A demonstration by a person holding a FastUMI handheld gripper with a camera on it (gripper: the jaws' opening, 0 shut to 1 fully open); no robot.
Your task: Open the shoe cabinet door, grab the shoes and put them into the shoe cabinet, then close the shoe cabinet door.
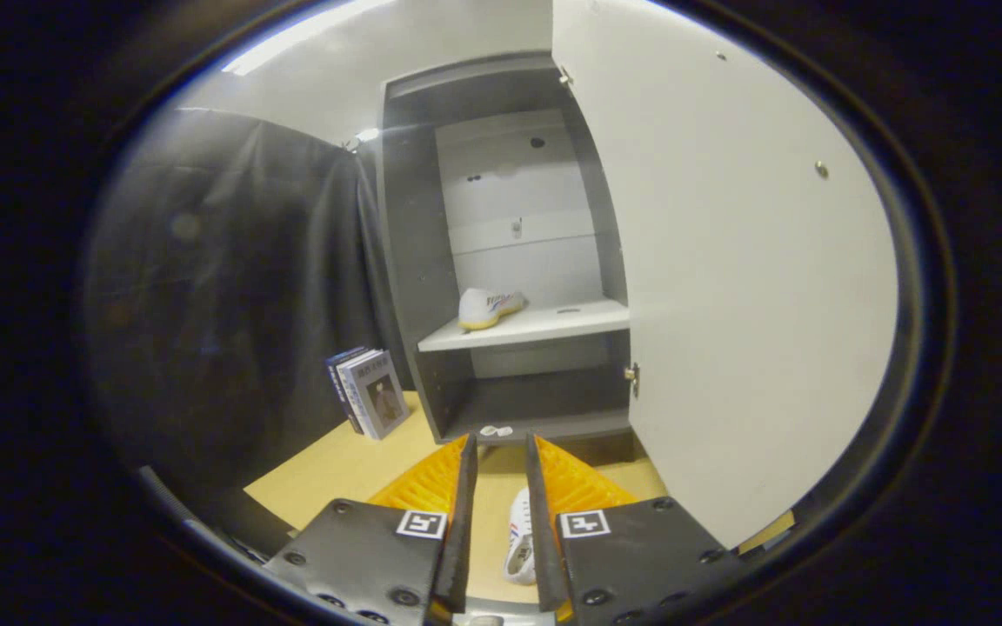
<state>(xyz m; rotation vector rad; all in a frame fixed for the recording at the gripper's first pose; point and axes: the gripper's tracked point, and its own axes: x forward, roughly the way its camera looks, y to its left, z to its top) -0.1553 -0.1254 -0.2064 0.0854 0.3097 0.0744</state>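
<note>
Cabinet door (727,261) standing wide open. 1 shoe (488,308) already sitting on cabinet shelf (553,326). Second shoe (519,543) lying on table (336,474), showing in narrow gap between fingers. Gripper (498,461) hovering above it, fingers nearly together, gripping nothing. Shoe looking light, soft, flexible; likely best pinched across firmer heel collar or side wall, not floppy toe.
</note>
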